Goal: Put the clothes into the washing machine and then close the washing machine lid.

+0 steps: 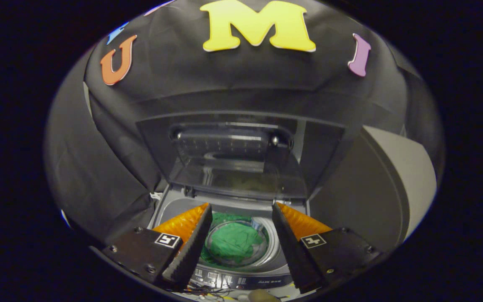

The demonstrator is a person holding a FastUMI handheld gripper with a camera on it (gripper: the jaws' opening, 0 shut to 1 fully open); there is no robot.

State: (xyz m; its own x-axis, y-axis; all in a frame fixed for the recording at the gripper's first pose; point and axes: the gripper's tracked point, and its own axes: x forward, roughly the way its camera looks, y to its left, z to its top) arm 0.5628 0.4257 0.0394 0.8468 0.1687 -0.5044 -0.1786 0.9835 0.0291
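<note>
I look down on a grey top-loading washing machine [170, 207] from above. Its lid [233, 159] stands raised upright behind the drum opening, its dark glass pane facing me. Green clothes [235, 243] lie inside the drum, seen in the gap between my fingers. My gripper [241, 214] hovers above the opening, open, with nothing between its fingers. The fingertips end just short of the lid's lower edge.
A grey panel [388, 184] stands to the right of the machine. Black cloth hangs behind and to the left. The machine's control strip [241, 280] runs along its near edge, with some thin wires below it.
</note>
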